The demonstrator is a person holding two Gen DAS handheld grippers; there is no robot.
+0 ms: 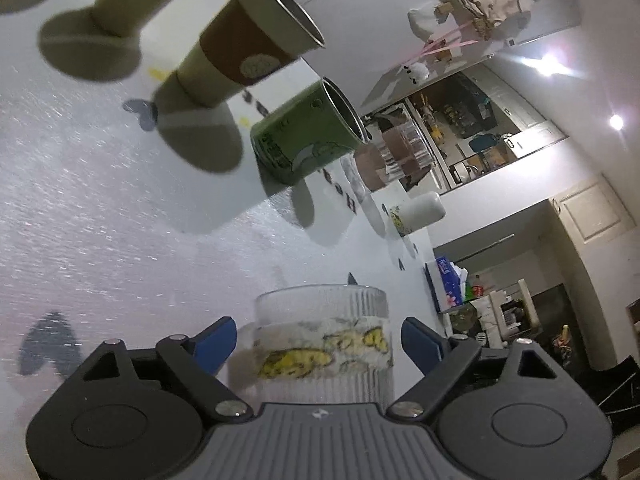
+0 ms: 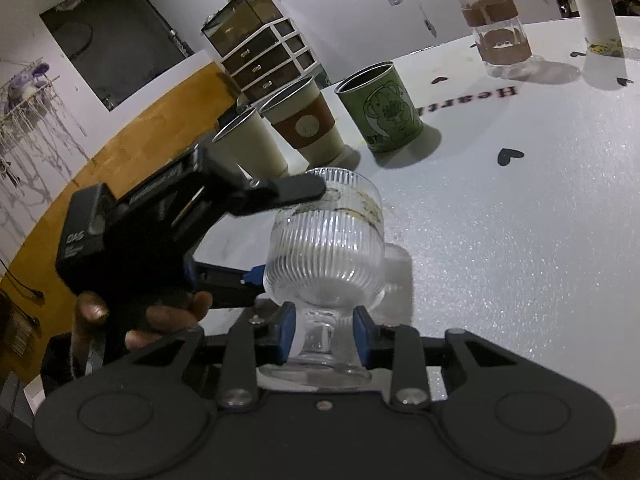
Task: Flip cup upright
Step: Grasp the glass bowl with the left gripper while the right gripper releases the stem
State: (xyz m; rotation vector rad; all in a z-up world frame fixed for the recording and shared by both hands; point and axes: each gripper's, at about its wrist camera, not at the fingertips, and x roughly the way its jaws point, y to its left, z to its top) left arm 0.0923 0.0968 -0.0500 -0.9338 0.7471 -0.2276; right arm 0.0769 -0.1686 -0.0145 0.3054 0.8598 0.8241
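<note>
A ribbed clear glass goblet (image 2: 324, 248) with a yellow print is tipped over, mouth pointing away and stem and foot toward the right wrist camera. My right gripper (image 2: 324, 336) is shut on its stem, blue pads on either side. My left gripper (image 1: 316, 340) straddles the bowl (image 1: 324, 344) from the left; its blue pads stand a little clear of the glass on both sides, so it is open. In the right wrist view one left finger (image 2: 296, 192) lies over the top of the bowl and the other (image 2: 224, 276) below it.
On the white table (image 2: 520, 220) behind the goblet stand a cream cup (image 2: 252, 144), a paper cup with a brown sleeve (image 2: 304, 124), a green printed can (image 2: 384, 108), a clear glass with brown bands (image 2: 496, 28) and a white bottle (image 2: 596, 16). A drawer unit (image 2: 260, 48) stands beyond.
</note>
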